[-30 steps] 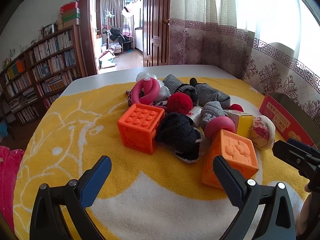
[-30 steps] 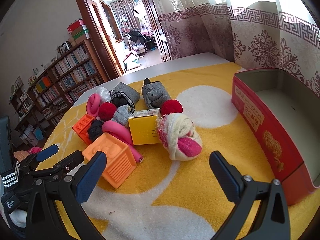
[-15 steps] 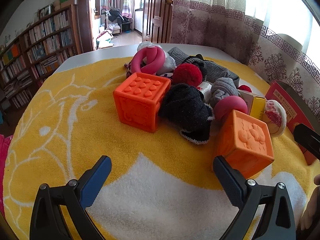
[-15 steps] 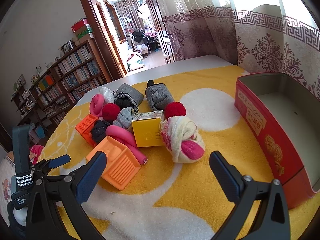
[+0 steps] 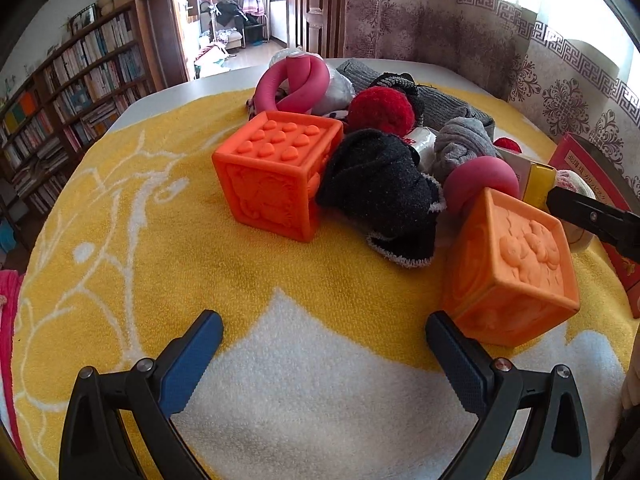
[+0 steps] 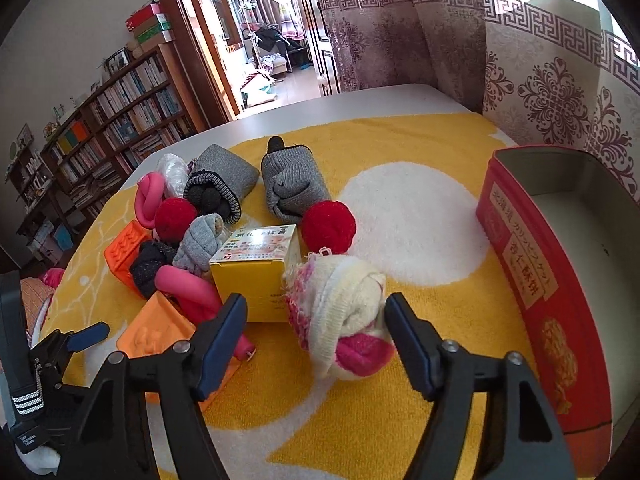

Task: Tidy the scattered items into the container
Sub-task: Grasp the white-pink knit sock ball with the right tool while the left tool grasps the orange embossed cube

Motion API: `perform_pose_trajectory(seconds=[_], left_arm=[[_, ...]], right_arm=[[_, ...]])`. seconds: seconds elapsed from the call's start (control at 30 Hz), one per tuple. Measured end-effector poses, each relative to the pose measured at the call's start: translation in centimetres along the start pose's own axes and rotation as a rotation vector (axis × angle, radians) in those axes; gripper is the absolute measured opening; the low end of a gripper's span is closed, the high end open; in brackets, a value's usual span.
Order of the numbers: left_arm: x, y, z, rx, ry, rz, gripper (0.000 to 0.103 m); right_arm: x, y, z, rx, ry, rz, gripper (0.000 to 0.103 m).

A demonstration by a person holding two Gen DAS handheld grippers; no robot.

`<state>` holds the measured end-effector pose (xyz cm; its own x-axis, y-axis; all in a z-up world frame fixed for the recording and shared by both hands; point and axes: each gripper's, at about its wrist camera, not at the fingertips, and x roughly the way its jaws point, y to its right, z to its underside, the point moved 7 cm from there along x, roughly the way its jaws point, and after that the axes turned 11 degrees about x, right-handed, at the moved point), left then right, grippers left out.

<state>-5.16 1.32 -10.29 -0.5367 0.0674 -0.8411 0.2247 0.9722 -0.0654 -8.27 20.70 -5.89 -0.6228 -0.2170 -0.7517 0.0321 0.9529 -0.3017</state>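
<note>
A pile of toys and rolled socks lies on a yellow-and-white towel. My right gripper straddles a cream-and-pink rolled sock; its jaws are closing and the pads are not pressing on the sock. The red tin container stands open to the right of it. My left gripper is open above the towel, with nothing between its fingers. A light orange cube sits just beyond its right finger, and a darker orange cube and a black sock lie further ahead.
The pile also holds a yellow box, red pompoms, pink foam rolls and grey socks. Curtains hang behind the table on the right; a bookshelf and a doorway are at the back left.
My right gripper has moved forward over the cream-and-pink sock and its jaws have narrowed around it. My left gripper has dipped closer to the orange cubes, still wide.
</note>
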Motion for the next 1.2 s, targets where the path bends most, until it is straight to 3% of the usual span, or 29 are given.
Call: perform_pose_trajectory(seconds=[0.1,0.17,0.23,0.4,0.57,0.7,0.8,0.87,1.2], left_arm=[[0.0,-0.1,0.1,0.0,0.0,0.0,0.103],[0.0,0.0,0.0,0.0,0.0,0.0,0.103],[0.0,-0.1,0.1,0.0,0.0,0.0,0.103],[-0.5,-0.4,0.3,-0.011,0.015,0.025,0.103],[-3.4,-0.7,0.3,-0.051,0.128,0.155,0.103],[-5.1,1.4,0.2,0.033,0.154,0.2,0.103],[-5.1,3.8,0.0,0.107,0.139,0.232,0.09],[-4.6,5.3,-0.4,0.139,0.112,0.268,0.064],[-3.3,8.0,-1.9,0.13,0.046,0.342,0.063]], right_arm=[[0.6,0.4,-0.2,-0.007,-0.003,0.017,0.071],[0.8,0.9,-0.3,-0.005,0.006,0.039,0.058],[0.7,1.1,-0.4,-0.002,0.027,0.051,0.054],[0.4,1.1,-0.1,-0.012,0.061,0.047,0.054],[0.4,1.5,-0.4,0.019,0.073,0.024,0.054],[0.4,1.8,-0.6,0.042,0.075,0.008,0.054],[0.4,1.9,-0.6,0.047,0.077,0.003,0.054],[0.4,2.0,-0.6,0.052,0.076,-0.001,0.054],[0.2,2.1,-0.6,0.065,0.078,-0.017,0.053]])
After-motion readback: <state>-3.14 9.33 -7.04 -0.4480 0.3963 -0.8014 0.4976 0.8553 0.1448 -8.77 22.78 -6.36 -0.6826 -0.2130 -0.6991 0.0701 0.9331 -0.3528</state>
